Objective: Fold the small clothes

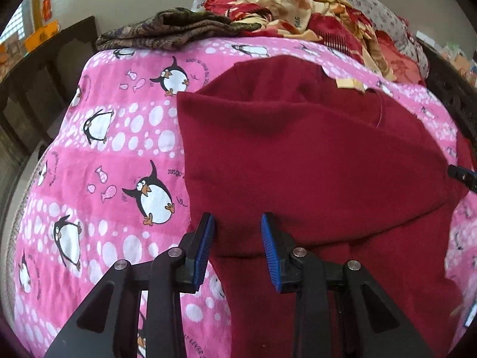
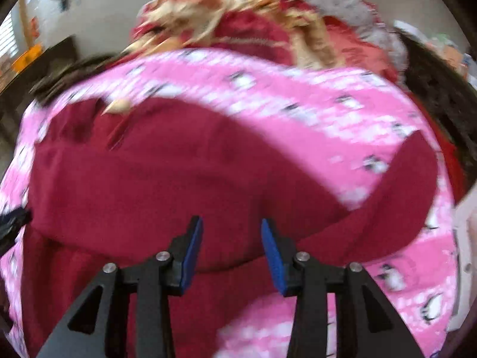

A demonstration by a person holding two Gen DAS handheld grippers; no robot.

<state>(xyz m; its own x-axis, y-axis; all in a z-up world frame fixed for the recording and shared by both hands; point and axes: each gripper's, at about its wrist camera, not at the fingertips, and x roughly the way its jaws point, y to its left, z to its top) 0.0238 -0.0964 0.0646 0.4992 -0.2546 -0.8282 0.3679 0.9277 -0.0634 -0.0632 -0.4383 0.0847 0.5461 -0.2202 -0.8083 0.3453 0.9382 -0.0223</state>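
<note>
A dark red fleece garment [image 1: 313, 155] lies on a pink penguin-print blanket [image 1: 98, 161], its upper part folded down over its lower part. It also shows in the right wrist view [image 2: 167, 173], blurred, with a sleeve [image 2: 408, 179] stretching to the right. My left gripper [image 1: 238, 226] is open and empty, just above the garment's left lower edge. My right gripper [image 2: 232, 232] is open and empty over the fold's lower edge. A tip of the right gripper [image 1: 462, 176] shows at the right edge of the left wrist view.
A dark patterned folded cloth [image 1: 167, 29] and a heap of red and yellow fabric [image 1: 313, 15] lie at the far end of the blanket. A grey floral pillow [image 1: 372, 3] sits behind them. Dark furniture [image 1: 35, 83] stands to the left.
</note>
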